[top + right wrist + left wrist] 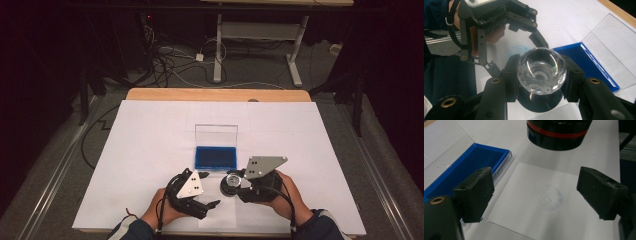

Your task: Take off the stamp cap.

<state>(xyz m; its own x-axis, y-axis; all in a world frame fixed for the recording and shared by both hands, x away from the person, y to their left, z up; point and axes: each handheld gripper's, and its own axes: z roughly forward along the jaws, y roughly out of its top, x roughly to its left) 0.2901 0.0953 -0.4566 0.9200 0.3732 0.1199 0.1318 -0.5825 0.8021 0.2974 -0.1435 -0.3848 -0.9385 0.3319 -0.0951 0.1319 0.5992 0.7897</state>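
My right gripper (234, 187) is shut on a round stamp (231, 181), its pads (510, 75) pressing on the clear faceted knob (541, 70) above a black base with a red band (557, 135). The stamp hangs tilted just above the table. Beneath and left of it lies a small white paper (524, 220) with a faint blue round imprint (547, 198). My left gripper (215, 204) stands open over that paper, nothing between its jaws. Just beyond is a blue ink pad (216, 157) in a case with its clear lid (216, 135) raised.
A large white sheet (150, 150) covers the wooden table (215, 94). Past the table's far edge are cables on the floor and a white desk frame (260, 30). A person's hands and dark sleeves come in at the near edge.
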